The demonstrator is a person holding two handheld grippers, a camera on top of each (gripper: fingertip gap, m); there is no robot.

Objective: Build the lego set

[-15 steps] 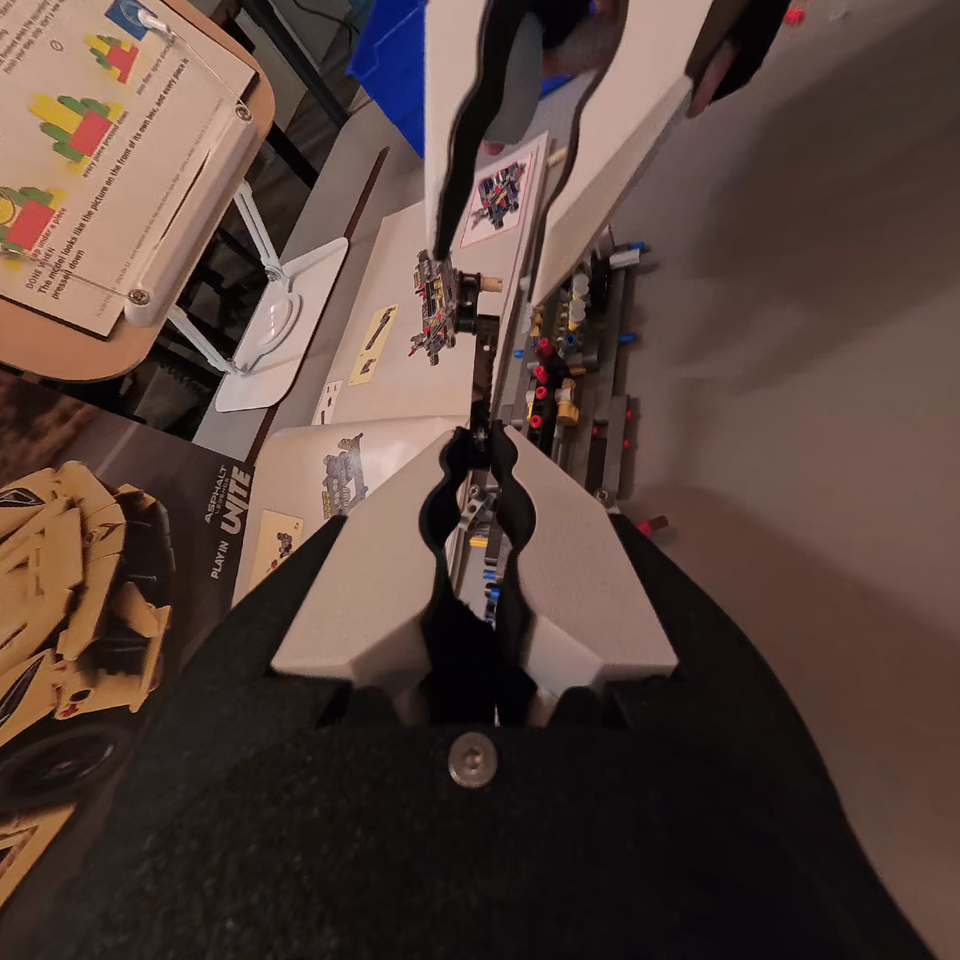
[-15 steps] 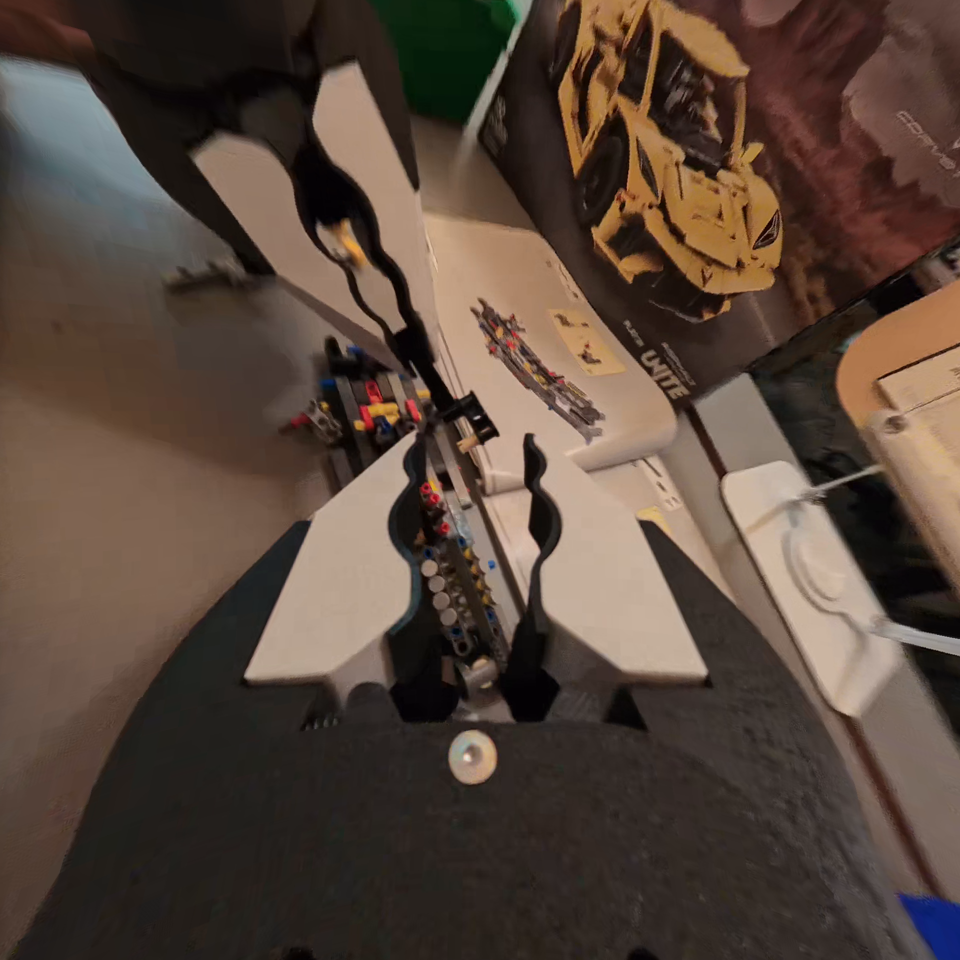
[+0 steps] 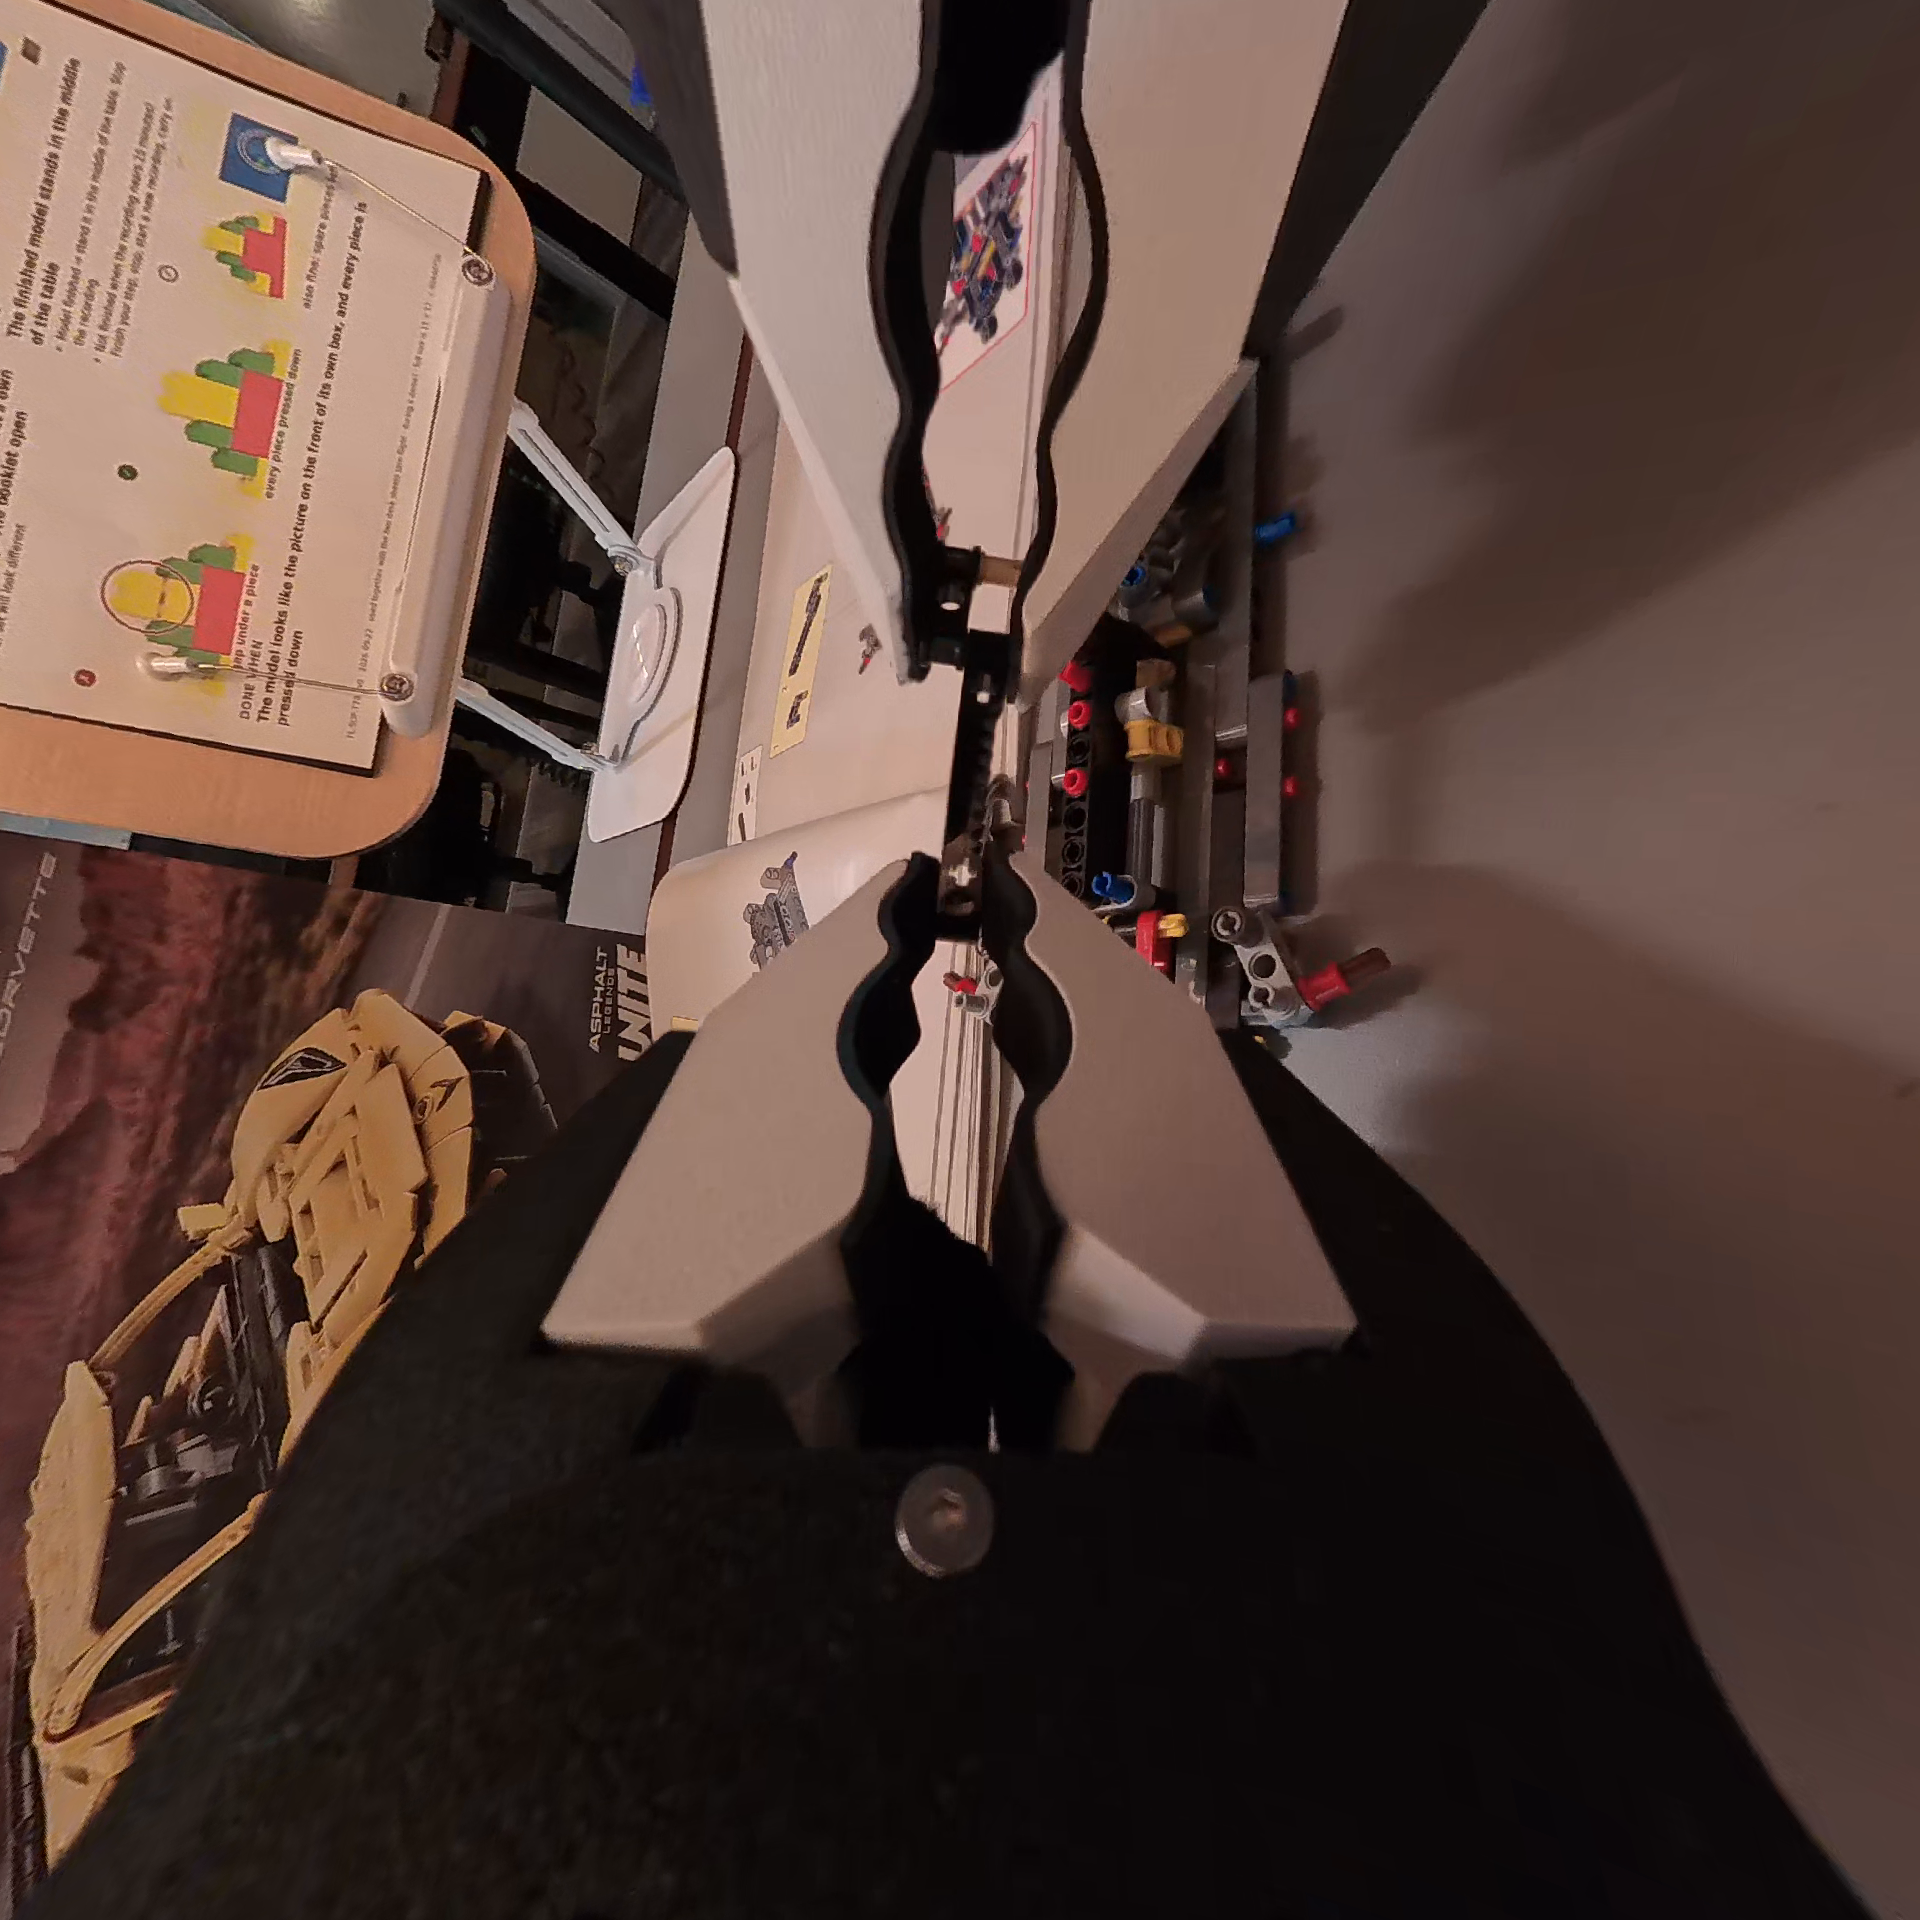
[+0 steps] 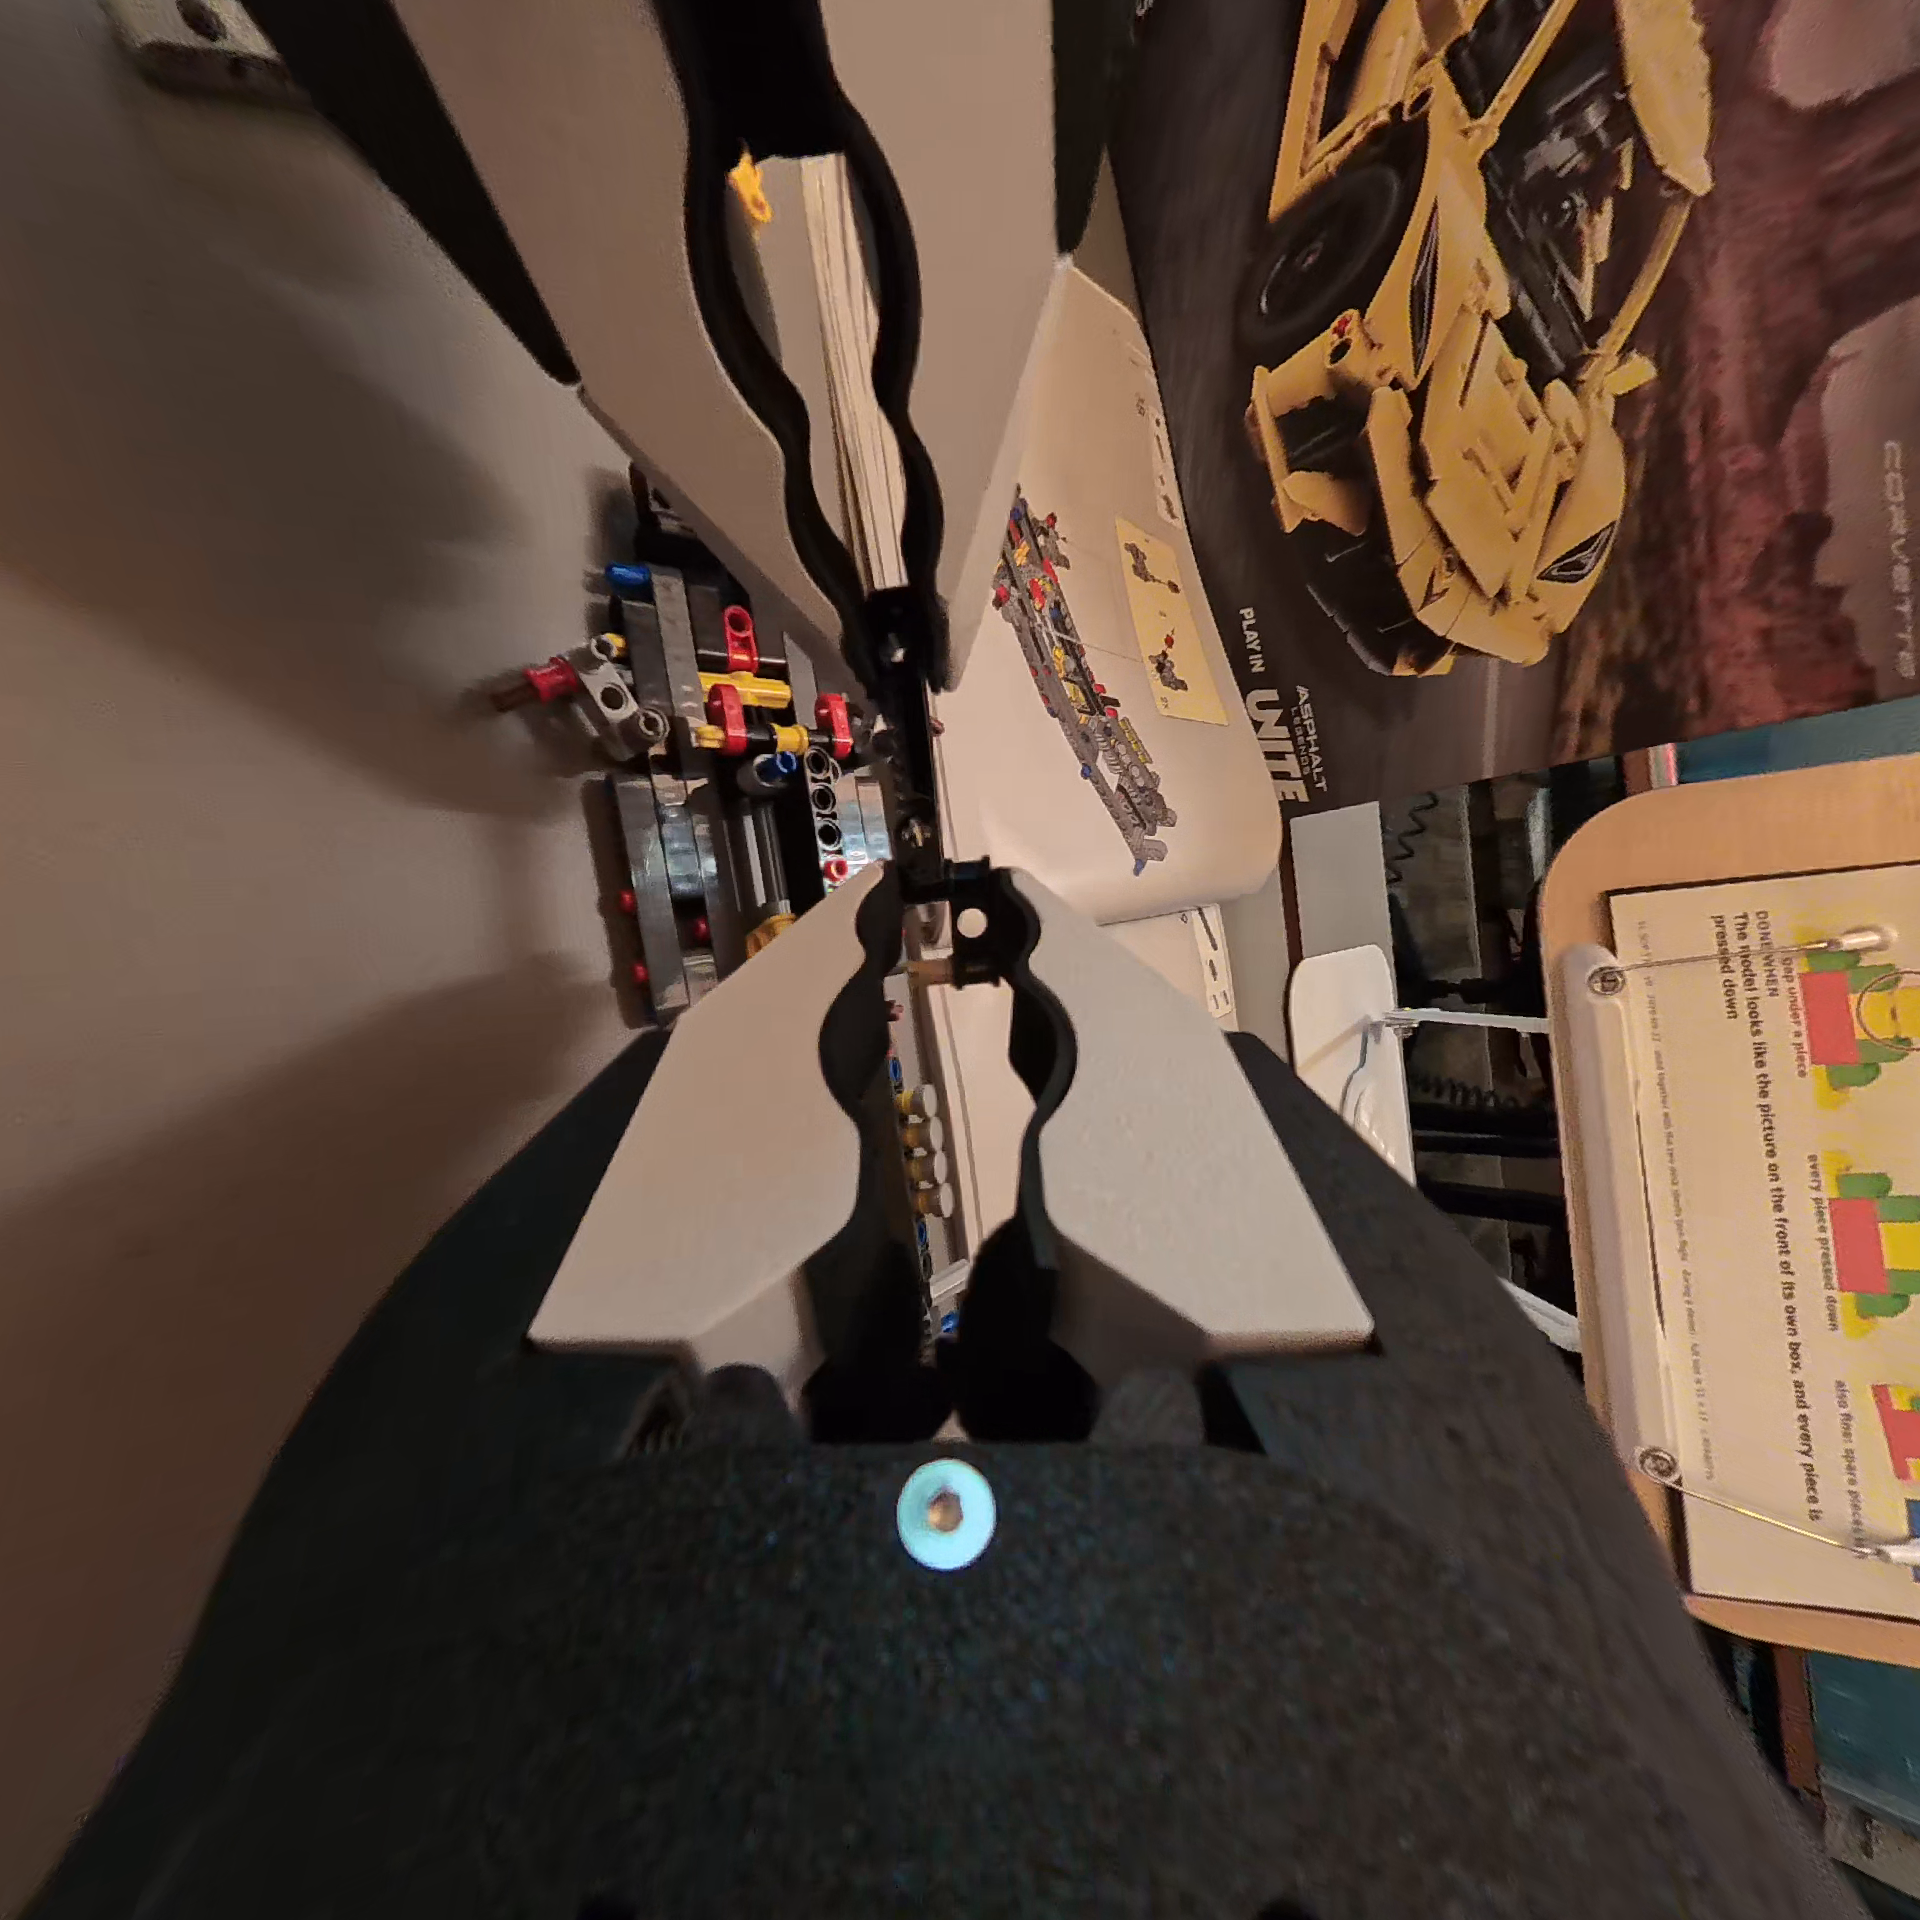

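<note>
Your left gripper pinches one end of a black beam; your right gripper clamps its connector end. Held above the chassis, it's light, stiff; grip ends.

Bare table right of lego chassis; booklet crowds its left.

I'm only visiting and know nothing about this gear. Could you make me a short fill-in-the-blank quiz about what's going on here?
1. The left hand-held gripper and the right hand-held gripper each clamp one end of a long ____ beam.
2. The box pictures a ____ sports car.
3. The instruction booklet lies ____, between the box and the part-built model.

Missing words: black; yellow; open
</note>
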